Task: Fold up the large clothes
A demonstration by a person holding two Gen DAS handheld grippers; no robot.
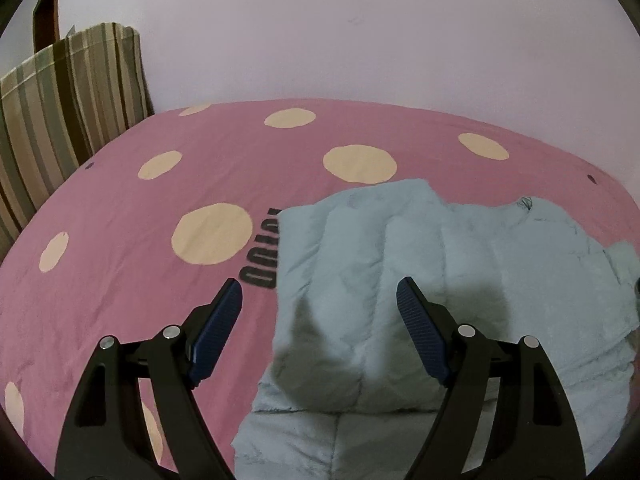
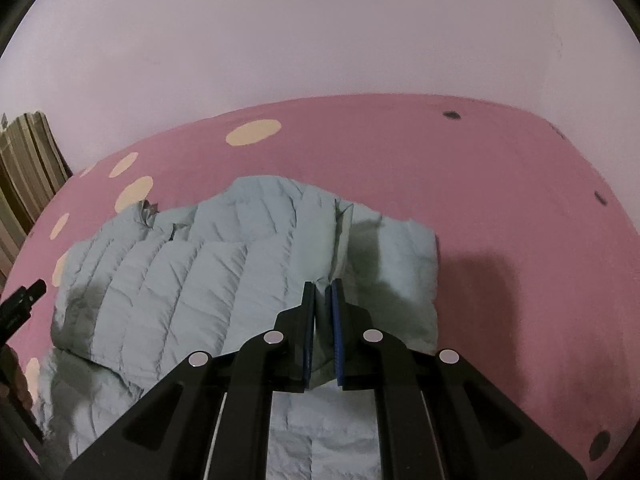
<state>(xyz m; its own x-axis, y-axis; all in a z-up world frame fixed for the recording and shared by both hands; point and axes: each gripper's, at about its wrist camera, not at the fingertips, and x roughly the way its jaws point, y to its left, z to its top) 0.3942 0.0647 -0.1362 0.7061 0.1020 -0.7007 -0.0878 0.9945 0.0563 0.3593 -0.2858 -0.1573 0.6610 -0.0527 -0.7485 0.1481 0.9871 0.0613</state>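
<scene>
The right gripper (image 2: 323,286) was clamped on a raised ridge of the pale blue quilted jacket (image 2: 224,272), its blue pads (image 2: 339,344) pressed nearly together with the fabric pinched between them. From that pinch a fold line ran straight ahead, and the jacket spread mostly ahead and to the left of this gripper, with a smaller flap to its right. The left gripper (image 1: 320,292) hung with its fingers (image 1: 218,328) spread wide, holding nothing, above the near left edge of the jacket (image 1: 420,280); the garment filled the space between and ahead of the fingers and ran off to their right, one puffy folded layer lying on top of a flatter one beneath. The jacket lay on a pink bedsheet (image 1: 120,240) with cream dots (image 1: 212,234), which stretched beyond both grippers and to the left of the left one. Farther ahead stood a plain pale wall (image 1: 360,32), and far left a striped cushion (image 1: 68,92) leaned against it.
</scene>
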